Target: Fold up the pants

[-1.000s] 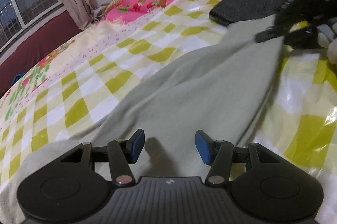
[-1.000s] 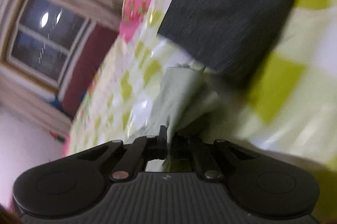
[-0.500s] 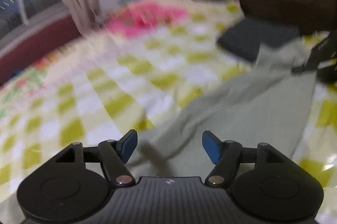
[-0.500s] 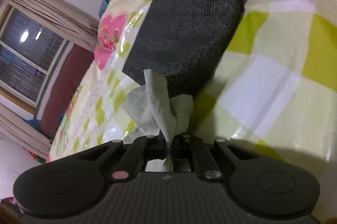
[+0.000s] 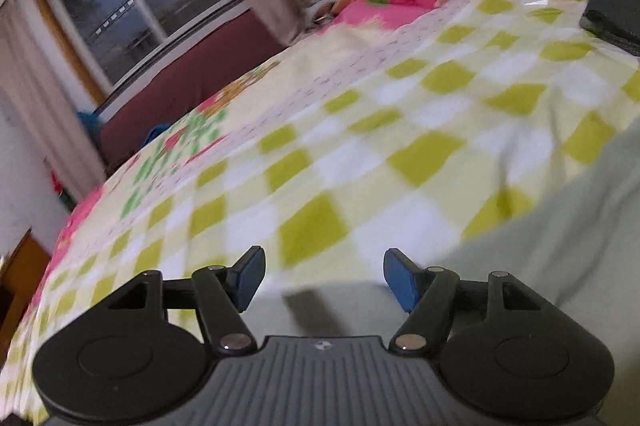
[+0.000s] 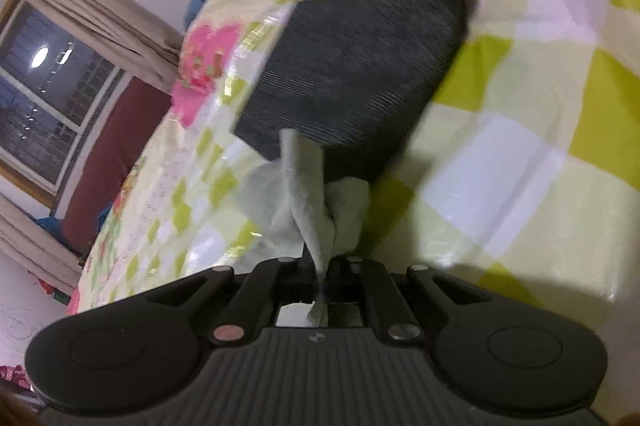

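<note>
- Far left in the left wrist view, a dark window [image 5: 132,10] with curtains; below it the checked bedspread [image 5: 360,130] runs across the bed
- The left gripper [image 5: 324,276] hovers low with its blue pads [image 5: 250,276] spread wide and nothing between them; it hangs just over the near edge of the pale green pants [image 5: 560,266]
- The pants lie on the bedspread at lower right of this view; as far as the blur allows, their long axis runs from the left gripper away up and to the right — toward the other end
- In the right wrist view the right gripper [image 6: 320,266] is pinched tight on a bunched corner of the pants [image 6: 304,202], lifted just off the bedspread; a folded dark grey garment [image 6: 360,66] lies right behind
- Judged step: an early fold, one end held up; the next move likely calls for the left gripper to drop and close on the near edge — squarely, since the limp cloth may slip
</note>
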{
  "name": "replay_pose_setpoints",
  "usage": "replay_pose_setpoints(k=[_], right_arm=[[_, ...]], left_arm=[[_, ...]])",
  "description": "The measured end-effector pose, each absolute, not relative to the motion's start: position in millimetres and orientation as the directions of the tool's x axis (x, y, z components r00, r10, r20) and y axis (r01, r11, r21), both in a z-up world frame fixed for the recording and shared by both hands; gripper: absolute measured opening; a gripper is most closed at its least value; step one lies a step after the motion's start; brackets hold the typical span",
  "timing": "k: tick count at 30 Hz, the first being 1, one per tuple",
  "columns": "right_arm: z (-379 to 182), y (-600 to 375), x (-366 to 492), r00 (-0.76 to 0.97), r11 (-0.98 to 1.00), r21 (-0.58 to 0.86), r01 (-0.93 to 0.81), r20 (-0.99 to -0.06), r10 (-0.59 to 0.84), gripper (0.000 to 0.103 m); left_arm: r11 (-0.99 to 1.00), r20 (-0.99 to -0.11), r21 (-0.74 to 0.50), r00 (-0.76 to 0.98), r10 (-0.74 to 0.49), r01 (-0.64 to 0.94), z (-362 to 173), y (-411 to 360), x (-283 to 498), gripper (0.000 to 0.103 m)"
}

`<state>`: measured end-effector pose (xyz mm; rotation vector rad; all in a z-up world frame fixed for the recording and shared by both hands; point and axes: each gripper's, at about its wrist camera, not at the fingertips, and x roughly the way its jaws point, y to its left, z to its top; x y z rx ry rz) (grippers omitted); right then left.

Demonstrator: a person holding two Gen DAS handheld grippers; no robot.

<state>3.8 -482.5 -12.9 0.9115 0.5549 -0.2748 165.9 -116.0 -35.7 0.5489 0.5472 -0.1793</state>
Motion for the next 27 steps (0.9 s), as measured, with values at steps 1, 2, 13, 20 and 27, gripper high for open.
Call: replay_pose_setpoints(k=[1,2,13,20,27], right_arm=[[-2,-477,5,0.838,0.615,0.662,0.428,-0.546,0.005,0.004],[11,-467,7,0.849,0.649,0.647,0.4,-0.528,0.003,0.004],[91,-216,103,0.802,0.901,0.398,-0.172,-0.476,0.362,0.004],[60,-1,136,0.632,0.832,0.15,-0.534,-0.583,0.51,0.004],[14,77,127,0.533,0.795,0.118,-0.595,-0.682,0.501,0.004]], left_arm=[[0.855,-0.537,0.419,0.843,-0.036,0.304,-31,-102,153,0.08],[0.861,-0.537,0.404,0.842,-0.049,0.307,-28,-90,139,0.08],[0.942,-0.641,0.245,0.767,-0.022,0.231,-11,49,50,0.081],[0.992,-0.623,0.099,0.782,0.004,0.073,4,117,38,0.082],[0.997,-0.625,-0.074,0.78,-0.034,-0.016,7,168,26,0.082]])
